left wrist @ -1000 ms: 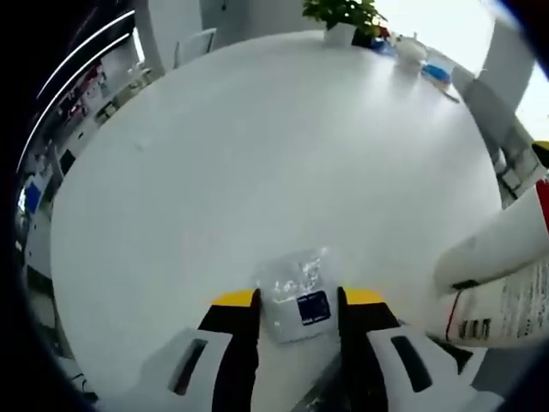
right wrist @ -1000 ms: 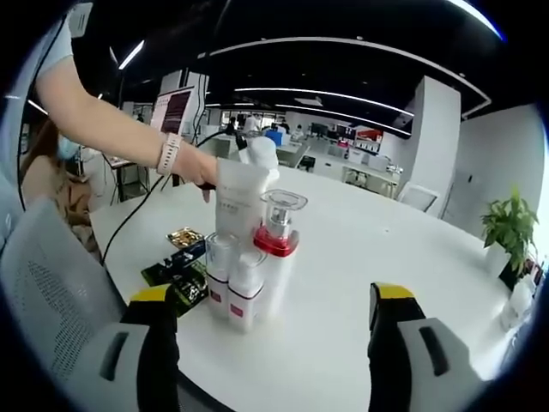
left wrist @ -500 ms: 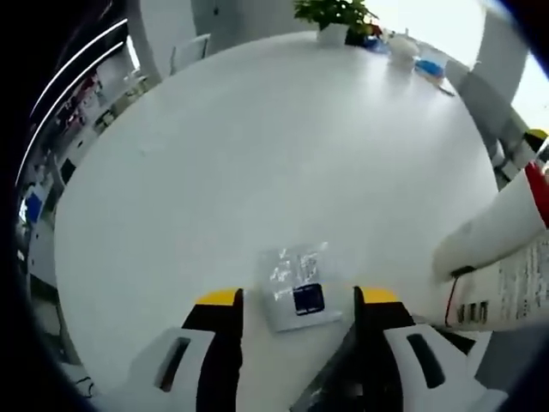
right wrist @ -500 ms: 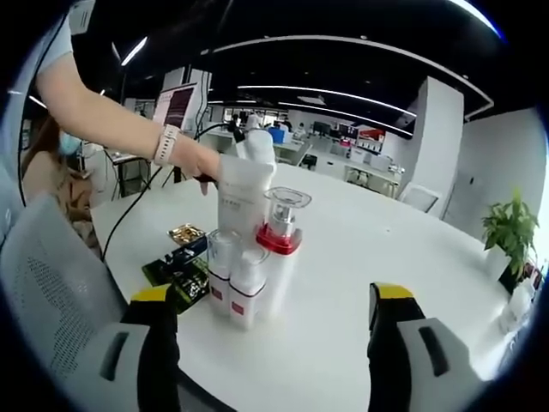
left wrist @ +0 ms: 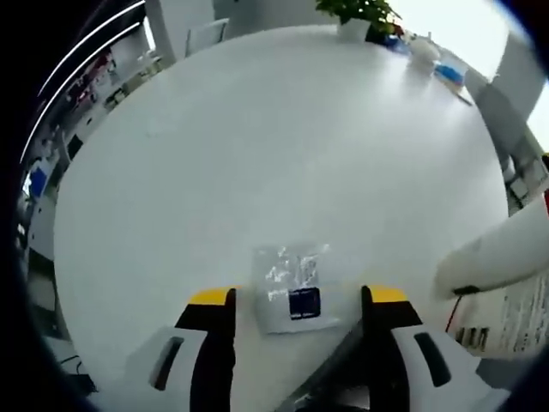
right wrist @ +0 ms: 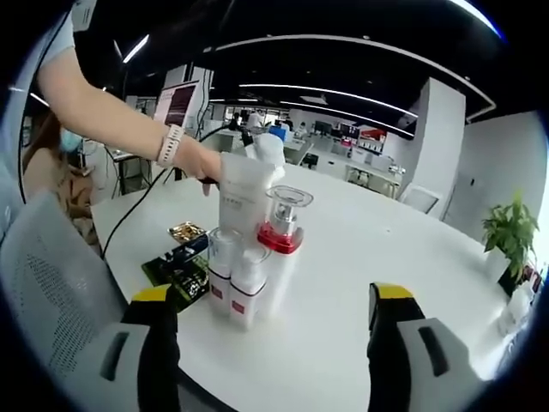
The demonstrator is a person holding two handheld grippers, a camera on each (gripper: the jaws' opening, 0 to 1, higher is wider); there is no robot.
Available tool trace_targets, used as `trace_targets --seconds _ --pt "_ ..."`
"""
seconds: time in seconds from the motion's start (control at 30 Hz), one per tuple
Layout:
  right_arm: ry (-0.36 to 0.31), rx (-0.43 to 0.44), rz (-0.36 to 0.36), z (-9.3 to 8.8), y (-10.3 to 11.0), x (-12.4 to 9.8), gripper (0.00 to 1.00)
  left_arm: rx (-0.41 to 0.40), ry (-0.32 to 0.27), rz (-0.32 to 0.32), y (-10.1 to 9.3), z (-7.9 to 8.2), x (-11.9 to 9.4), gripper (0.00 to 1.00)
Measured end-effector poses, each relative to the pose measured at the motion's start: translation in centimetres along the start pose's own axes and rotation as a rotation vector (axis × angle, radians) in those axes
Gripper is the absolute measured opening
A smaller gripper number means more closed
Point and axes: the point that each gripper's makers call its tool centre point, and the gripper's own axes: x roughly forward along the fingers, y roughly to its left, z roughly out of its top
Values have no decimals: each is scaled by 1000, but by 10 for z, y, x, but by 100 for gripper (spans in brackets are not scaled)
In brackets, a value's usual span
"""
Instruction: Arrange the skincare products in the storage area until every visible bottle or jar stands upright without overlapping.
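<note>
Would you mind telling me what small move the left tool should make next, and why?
Probably ease the left tool down around the flat sachet and close. Its jaws stand open, with the sachet lying flat on the white table between their tips, ungripped.

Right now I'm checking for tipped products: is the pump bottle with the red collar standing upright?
Upright. In the right gripper view the pump bottle stands on the white table, clear cap on top, beside the small bottles.
</note>
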Motion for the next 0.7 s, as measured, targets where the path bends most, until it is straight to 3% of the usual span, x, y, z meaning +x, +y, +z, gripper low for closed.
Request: trace_targets --seconds 0.27,0.4,0.7 --pt "7 -2 1 -1 0 0 92 -35 -14 21 5 2 1 48" --pt "7 0 -4 -2 -1 0 92 -29 -9 17 1 1 -2 37" --pt "-5 9 -13 1 -3 -1 93 1 -61 -10 3 1 -6 36"
